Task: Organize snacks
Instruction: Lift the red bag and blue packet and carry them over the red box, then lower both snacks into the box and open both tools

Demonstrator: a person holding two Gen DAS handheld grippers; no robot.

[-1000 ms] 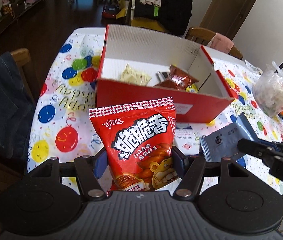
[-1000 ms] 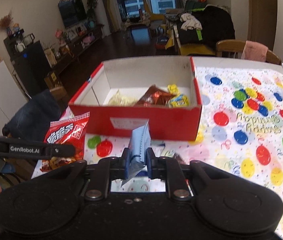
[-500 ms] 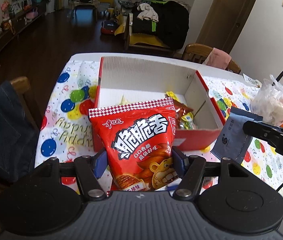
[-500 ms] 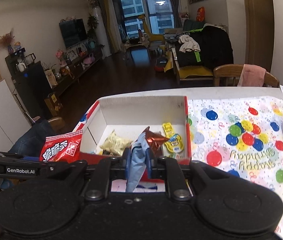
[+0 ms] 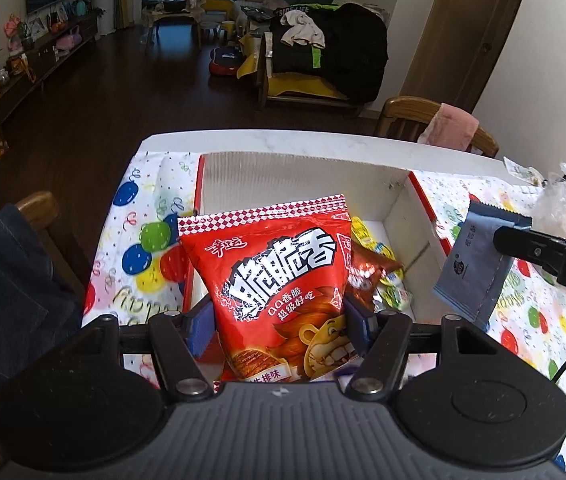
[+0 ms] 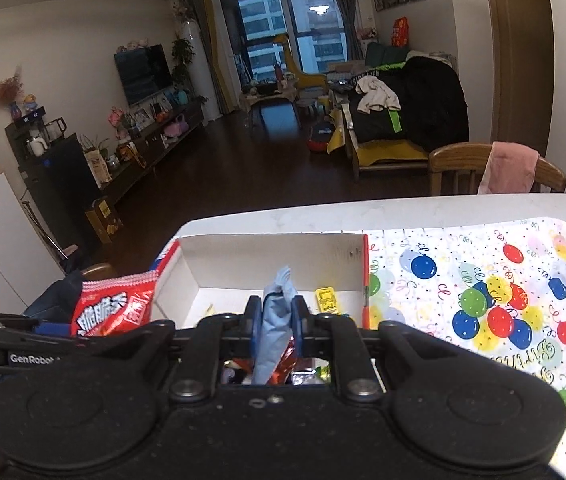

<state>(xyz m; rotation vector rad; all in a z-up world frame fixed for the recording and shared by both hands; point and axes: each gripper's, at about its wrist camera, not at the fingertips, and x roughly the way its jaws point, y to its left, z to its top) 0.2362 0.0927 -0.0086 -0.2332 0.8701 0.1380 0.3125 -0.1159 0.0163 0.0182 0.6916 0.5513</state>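
Two-handed transfer of snacks into the box, at the carry stage. We hold a red snack bag (image 5: 283, 292) upright in the left gripper (image 5: 279, 326), whose blue pads press the bag's lower sides. The right gripper (image 6: 275, 320) is closed on a grey-blue packet (image 6: 275, 320), pinched near its middle so that its top stands above the fingers. Both loads hang over the red cardboard box (image 5: 303, 172), which sits on the worktop (image 6: 463, 212) with its balloon-print cloth (image 6: 483, 300). Several snacks already lie on the box floor, among them a yellow wrapper (image 6: 326, 300) and a brown foil bag (image 5: 375, 270).

We judge the step in hand to be placement: both items are above the opening, neither yet released. How high each hangs above the contents we cannot tell, since the gripper bodies hide the near part of the box. The next move calls for lowering each item into free space inside the walls, then opening the fingers, ideally one side at a time so the items do not collide.
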